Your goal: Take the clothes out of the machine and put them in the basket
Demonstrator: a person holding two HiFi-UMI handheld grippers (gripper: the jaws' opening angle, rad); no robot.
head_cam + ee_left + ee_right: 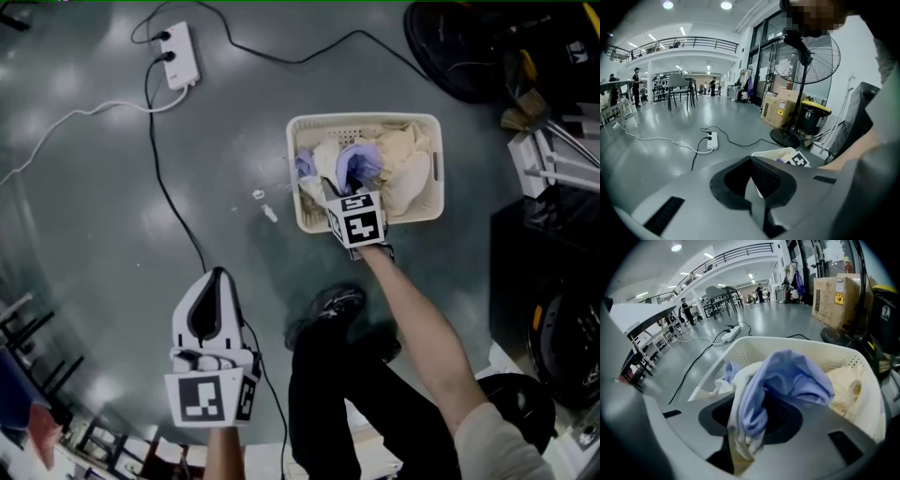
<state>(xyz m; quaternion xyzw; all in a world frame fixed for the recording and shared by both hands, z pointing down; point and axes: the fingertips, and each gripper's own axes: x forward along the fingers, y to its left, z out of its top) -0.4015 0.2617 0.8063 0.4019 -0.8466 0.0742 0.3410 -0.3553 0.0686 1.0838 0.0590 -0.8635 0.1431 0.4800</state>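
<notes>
Lavender shirt-weight cloth (787, 380), bunched with a strip of white, is caught between your right tongs (757, 423), which pinch it low over the basket (366, 122). The cream laundry (403, 155) already fills the far side of that basket, which stands on the grey floor (112, 187). I would judge the garment light, soft and slack: it will fold and trail wherever it is not held, and it should drop freely once let go, though a loose fold could drape over the rim. For pieces like this, take a thick gather near the middle rather than a single edge, so less hangs down.

Your left tongs (757, 185) are pressed together with nothing in them, low over the floor and well apart from the basket.

Little can be read: the black-and-white square markers (361, 225) on the right tongs' cube carry no words, and the yellow label on the cardboard box (834, 296) is too small to make out.
</notes>
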